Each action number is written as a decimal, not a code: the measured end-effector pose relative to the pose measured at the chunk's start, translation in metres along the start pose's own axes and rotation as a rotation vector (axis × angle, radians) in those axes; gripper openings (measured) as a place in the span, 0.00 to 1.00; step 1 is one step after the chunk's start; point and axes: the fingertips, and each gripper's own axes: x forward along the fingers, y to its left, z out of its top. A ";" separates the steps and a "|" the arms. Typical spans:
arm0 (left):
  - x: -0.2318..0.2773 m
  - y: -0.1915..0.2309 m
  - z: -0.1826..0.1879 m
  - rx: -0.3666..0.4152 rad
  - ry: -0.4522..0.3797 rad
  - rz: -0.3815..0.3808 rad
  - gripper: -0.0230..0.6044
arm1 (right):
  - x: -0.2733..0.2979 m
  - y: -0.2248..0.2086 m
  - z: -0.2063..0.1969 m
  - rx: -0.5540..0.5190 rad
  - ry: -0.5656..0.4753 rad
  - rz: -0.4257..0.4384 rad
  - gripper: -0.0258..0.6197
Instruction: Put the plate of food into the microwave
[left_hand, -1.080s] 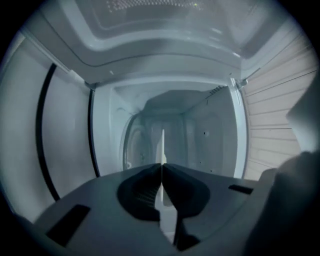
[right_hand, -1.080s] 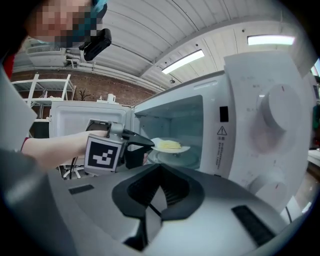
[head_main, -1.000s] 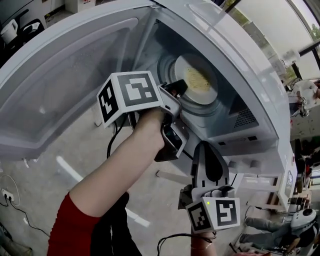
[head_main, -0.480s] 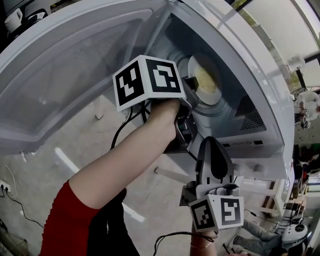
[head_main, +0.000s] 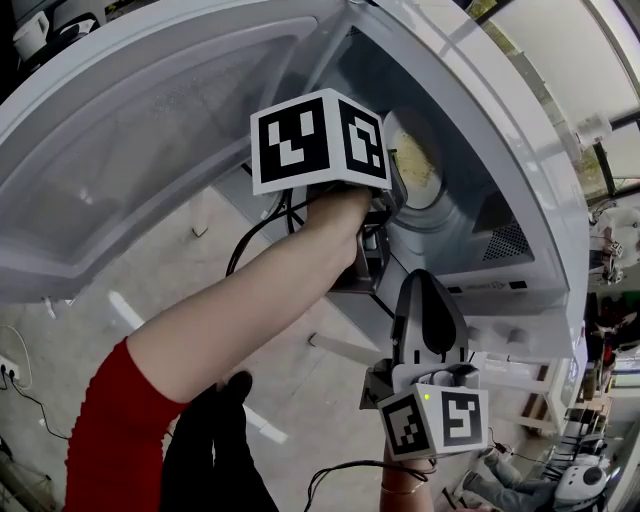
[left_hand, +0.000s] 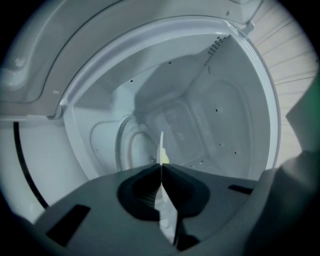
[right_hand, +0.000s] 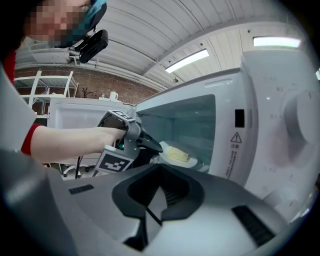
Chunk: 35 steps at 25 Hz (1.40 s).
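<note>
Room: hall with a ribbed ceiling (right_hand: 150, 30), strip lights and a brick wall; grey floor (head_main: 150, 330) below.
Microwave (head_main: 480, 110): white, ahead of the person; controls on its right face.
Door (head_main: 130, 150): swung wide open to the left.
Cavity (left_hand: 200, 115): pale and lit, with a round turntable (left_hand: 132, 145) on its floor.
Arm (head_main: 260, 300): bare forearm with a red sleeve (head_main: 120, 430), reaching from near left into the opening.
Plate (right_hand: 177, 156): round and white, so no long axis. It lies flat and face up in the right gripper view and shows as a thin edge-on line in the left gripper view. Its gripped rim points out toward the opening and the rest reaches into the cavity. Whether it rests on the turntable cannot be told.
Food (right_hand: 179, 154): low yellow heap on the plate, just beyond the jaw tips.
Left gripper (left_hand: 161, 170): at the cavity mouth, jaws nearly together, pinching the plate's near rim between the pads.
Right gripper (right_hand: 160, 167): outside the microwave, near and to the right, below the control face, pointing toward the opening; jaws closed together with nothing between them, touching nothing.
</note>
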 end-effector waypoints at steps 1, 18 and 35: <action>0.001 0.000 0.000 0.013 0.004 0.009 0.06 | 0.001 -0.001 0.000 -0.003 0.002 -0.001 0.06; 0.005 0.004 0.001 0.300 0.059 0.148 0.11 | 0.008 0.000 0.000 -0.024 0.005 0.018 0.06; 0.007 0.009 0.013 0.495 0.064 0.256 0.15 | 0.013 -0.001 -0.004 -0.046 0.020 0.035 0.06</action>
